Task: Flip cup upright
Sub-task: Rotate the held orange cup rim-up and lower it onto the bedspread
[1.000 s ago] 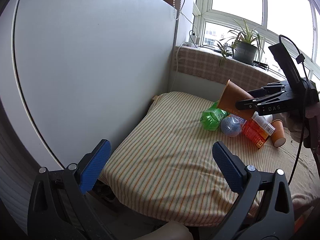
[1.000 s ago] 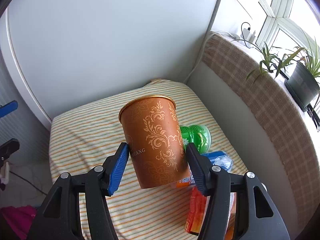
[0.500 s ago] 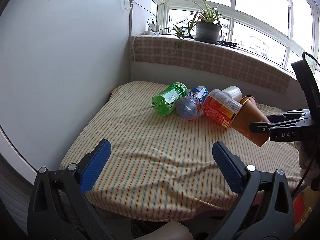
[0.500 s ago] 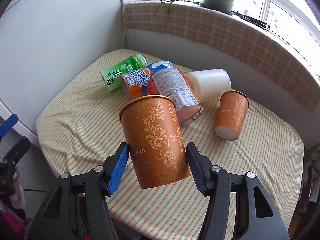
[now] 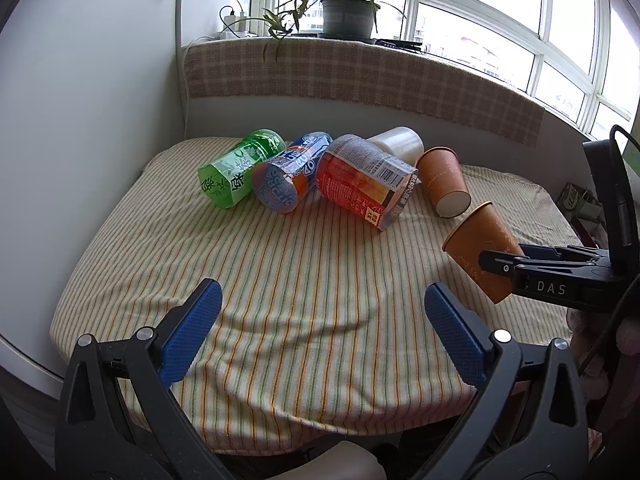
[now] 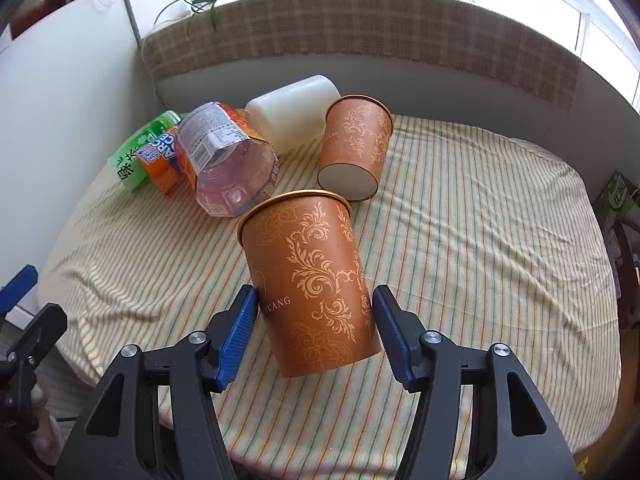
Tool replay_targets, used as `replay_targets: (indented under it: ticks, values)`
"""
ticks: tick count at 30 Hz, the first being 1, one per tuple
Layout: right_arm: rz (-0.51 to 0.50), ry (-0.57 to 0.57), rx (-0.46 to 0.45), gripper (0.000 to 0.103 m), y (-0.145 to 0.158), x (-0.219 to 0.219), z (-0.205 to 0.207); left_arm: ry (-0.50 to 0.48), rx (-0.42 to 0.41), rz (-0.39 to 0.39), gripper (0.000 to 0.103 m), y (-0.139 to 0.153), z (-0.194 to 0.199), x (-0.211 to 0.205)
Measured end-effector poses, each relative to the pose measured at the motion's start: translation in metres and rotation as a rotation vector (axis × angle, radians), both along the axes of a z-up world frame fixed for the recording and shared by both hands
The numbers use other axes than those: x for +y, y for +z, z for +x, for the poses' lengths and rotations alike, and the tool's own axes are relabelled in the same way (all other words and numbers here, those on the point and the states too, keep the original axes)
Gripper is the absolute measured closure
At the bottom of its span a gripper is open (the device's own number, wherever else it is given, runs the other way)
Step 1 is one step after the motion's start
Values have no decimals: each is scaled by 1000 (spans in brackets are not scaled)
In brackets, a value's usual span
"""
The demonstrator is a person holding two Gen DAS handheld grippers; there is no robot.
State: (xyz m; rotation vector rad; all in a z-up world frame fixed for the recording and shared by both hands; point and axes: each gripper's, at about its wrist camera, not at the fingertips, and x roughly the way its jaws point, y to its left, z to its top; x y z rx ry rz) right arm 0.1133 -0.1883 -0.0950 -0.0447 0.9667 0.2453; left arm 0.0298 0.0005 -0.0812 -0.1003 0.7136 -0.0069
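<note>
1. My right claw (image 6: 312, 316) pinched the orange cup (image 6: 308, 284) low on its body, blue pads pressed against both sides; the gold-rimmed mouth pointed away from the camera and tilted.
2. From the left wrist view, that cup (image 5: 478, 248) hung above the right part of the striped cloth (image 5: 304, 280) on the counter, clear of the fabric, mouth angled up and to the left.
3. My left claw (image 5: 320, 332) was spread wide with nothing between its pads, hovering over the near edge of the cloth.
4. A second orange cup (image 6: 356, 148) lay on its side further back, white base facing me, apart from the held one.
5. Beside it lay a white cylinder (image 6: 294, 114), touching it as far as I could tell.
6. Left of that lay a clear bottle with an orange label (image 6: 224, 152), a blue-and-orange bottle (image 5: 290, 176) and a green bottle (image 5: 240, 168), bunched together.
7. A potted plant (image 5: 346, 16) stood on the windowsill.
</note>
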Motion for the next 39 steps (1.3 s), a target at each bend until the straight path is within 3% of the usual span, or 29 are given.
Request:
replay_targets:
  ticks: [5, 22, 27, 29, 39]
  values:
    - [15, -27, -2, 44, -10, -7, 2, -21, 35, 1, 0, -6, 14, -9]
    - [20, 3, -34, 41, -15, -5, -2, -38, 131, -109, 0, -18, 46, -14]
    - [14, -4, -63, 38, -10, -13, -12, -55, 157, -177, 0, -21, 53, -16]
    - [21, -7, -71, 32, -5, -16, -17, -61, 164, -196, 0, -21, 55, -17]
    - [-28, -60, -118, 32, 13, -39, -41, -112, 189, -289, 0, -20, 63, -27]
